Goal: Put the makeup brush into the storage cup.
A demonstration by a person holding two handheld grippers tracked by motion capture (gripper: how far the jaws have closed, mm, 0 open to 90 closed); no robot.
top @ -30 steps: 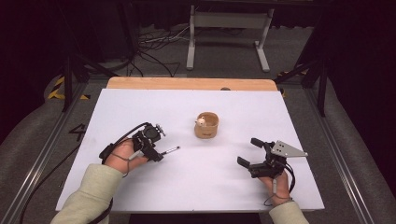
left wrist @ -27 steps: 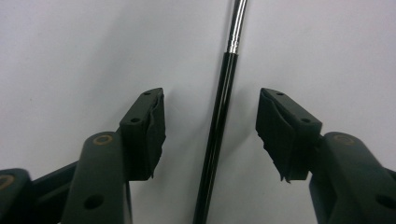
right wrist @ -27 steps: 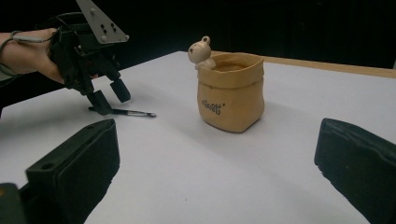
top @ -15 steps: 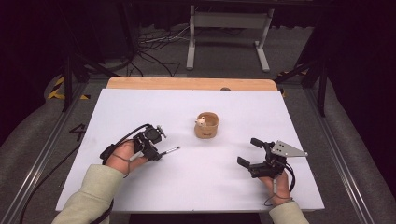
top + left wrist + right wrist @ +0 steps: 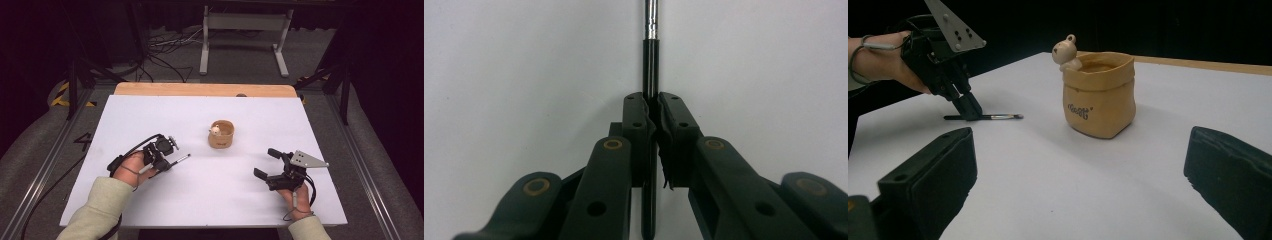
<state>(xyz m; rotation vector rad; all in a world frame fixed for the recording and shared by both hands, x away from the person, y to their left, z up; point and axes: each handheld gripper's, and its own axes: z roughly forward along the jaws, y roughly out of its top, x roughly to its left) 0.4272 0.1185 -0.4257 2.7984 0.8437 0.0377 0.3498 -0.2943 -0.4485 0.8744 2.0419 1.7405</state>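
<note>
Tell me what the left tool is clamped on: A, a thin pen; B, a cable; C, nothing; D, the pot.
A: the left tool has its jaws shut on the pen, which lies on the table apart from the pot.

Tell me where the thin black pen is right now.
The pen is clamped in the left claw, left of centre in the high view, low over the white table, its silver tip aimed toward the tan cup.
</note>
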